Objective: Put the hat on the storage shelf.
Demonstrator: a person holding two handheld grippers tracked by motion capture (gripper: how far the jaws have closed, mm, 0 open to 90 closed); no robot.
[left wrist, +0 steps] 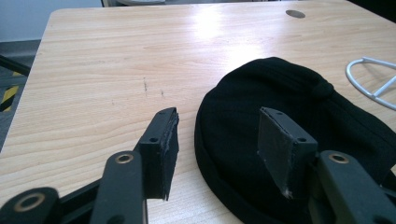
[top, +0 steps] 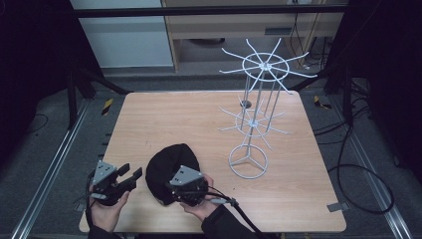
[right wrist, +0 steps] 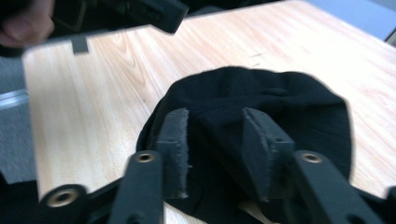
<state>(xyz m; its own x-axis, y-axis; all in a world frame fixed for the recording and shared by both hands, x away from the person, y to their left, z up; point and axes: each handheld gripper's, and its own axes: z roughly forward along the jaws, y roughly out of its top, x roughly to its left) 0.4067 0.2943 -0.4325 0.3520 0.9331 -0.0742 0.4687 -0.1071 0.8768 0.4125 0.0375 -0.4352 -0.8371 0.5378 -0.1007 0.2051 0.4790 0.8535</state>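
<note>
A black cap lies on the wooden table, near the front edge. My left gripper is just left of it and open. In the left gripper view the gripper has one jaw over bare wood and the other over the cap. My right gripper is at the cap's near edge. In the right gripper view it stands open, both jaws low over the cap, with black cloth showing between them. Whether the pads touch the cloth I cannot tell.
A white wire rack with two tiers of spokes stands on a ring base right of the cap; that base shows in the left gripper view too. A small round hole is farther back. Cables trail on the floor at right.
</note>
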